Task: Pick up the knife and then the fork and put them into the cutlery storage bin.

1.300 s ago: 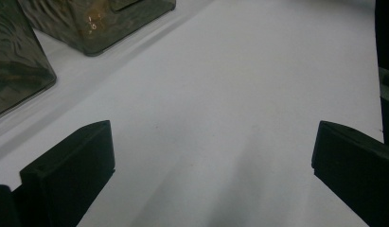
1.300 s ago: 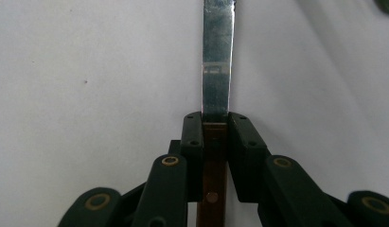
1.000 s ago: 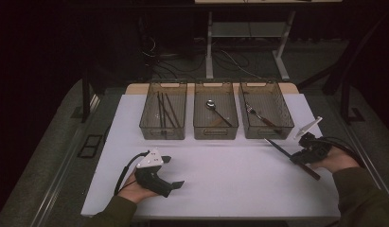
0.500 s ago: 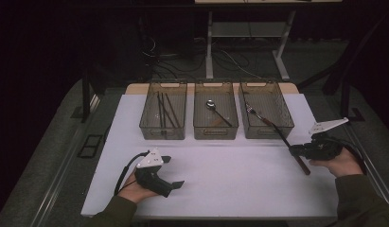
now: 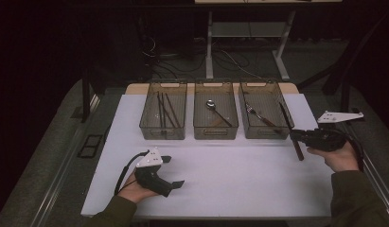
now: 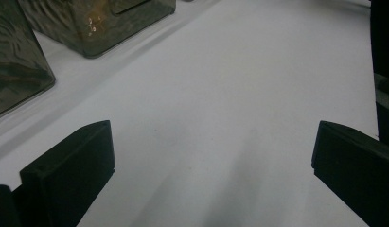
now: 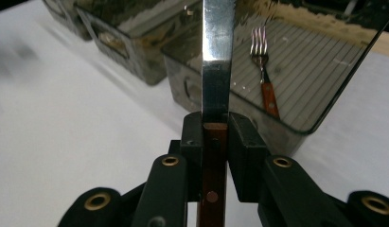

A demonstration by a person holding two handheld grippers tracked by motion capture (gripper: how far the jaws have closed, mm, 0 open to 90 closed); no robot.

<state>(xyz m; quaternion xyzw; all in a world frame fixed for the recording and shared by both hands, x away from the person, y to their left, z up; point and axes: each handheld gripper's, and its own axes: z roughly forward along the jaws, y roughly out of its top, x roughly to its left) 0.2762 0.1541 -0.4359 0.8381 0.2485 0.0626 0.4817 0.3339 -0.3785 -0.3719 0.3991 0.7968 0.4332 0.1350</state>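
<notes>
Clamping a knife (image 7: 216, 61) by its handle, the right gripper (image 5: 296, 136) hovers beside the right bin (image 5: 263, 135). Blade points toward that bin. Left gripper (image 5: 175, 171) rests with jaws apart, well away.

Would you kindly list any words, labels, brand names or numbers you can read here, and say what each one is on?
None: no readable text on the knife, the fork, the three bins or the white table mat.
</notes>
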